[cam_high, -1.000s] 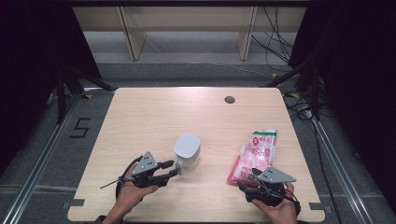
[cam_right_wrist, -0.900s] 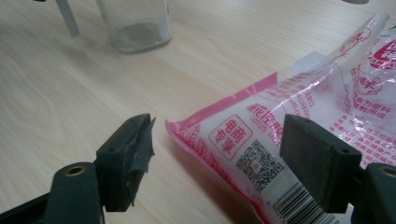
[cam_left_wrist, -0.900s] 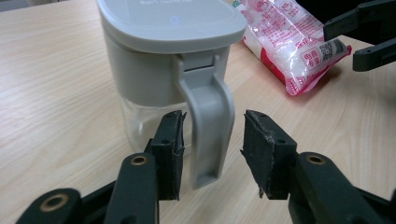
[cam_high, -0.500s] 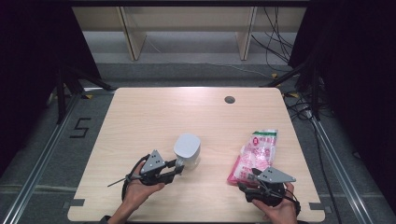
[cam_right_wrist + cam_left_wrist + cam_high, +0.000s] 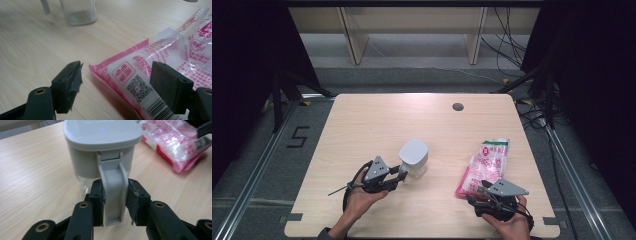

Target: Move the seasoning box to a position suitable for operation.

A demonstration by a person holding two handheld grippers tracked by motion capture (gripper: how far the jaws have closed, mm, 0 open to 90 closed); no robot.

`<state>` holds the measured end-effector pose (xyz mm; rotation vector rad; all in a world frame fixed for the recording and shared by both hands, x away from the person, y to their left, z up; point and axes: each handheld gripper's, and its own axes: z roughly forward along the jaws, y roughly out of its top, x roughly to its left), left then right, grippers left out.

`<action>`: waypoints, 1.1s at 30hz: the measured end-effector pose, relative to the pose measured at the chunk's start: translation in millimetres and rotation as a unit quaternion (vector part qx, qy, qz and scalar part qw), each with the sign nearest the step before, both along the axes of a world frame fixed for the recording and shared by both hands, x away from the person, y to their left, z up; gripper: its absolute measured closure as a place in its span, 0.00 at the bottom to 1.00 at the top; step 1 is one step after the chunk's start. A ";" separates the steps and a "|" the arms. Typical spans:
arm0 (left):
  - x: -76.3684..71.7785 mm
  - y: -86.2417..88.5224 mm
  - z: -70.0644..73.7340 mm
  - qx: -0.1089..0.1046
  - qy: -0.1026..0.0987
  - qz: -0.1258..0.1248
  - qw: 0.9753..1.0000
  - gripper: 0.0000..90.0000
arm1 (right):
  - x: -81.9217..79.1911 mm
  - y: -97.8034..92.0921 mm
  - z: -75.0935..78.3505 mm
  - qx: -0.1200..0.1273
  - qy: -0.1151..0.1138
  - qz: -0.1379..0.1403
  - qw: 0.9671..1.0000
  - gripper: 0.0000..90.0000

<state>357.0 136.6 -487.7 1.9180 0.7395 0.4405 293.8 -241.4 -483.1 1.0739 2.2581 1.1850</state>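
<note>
From above, a grey-lidded, clear-bodied jug (image 5: 414,158) stands near the wooden table's (image 5: 377,120) front edge beside a glossy pink bag (image 5: 484,167); the left gripper (image 5: 114,200) pinches the jug's ribbed plastic handle (image 5: 113,188), while the right gripper (image 5: 116,85) gapes wide around the crinkly bag's corner.

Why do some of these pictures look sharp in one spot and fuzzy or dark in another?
High view: the table is brightly lit with dark surroundings, and there is a pale glare near its far middle. Left gripper view: the jug handle between the left claw is sharp, while the pink bag behind is blurred. Right gripper view: the bag's print is crisp and its clear plastic glints; the right claw looms soft.
</note>
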 end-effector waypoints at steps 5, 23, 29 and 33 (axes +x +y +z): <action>7.4 5.9 -2.9 0.001 -0.004 0.031 1.000 0.75 | 0.2 0.1 -0.1 0.000 -0.001 -0.001 1.000 0.29; 33.1 8.9 -14.0 -0.004 0.004 0.069 0.998 0.73 | -1.0 0.8 0.2 -0.005 -0.001 -0.004 1.000 0.29; 36.9 8.2 -17.6 0.001 -0.004 0.077 0.997 0.76 | -0.9 0.7 0.2 -0.005 0.000 -0.004 1.000 0.29; 37.5 8.6 -18.4 -0.001 -0.007 0.056 0.998 0.76 | -0.9 0.7 0.2 -0.005 0.000 -0.004 1.000 0.29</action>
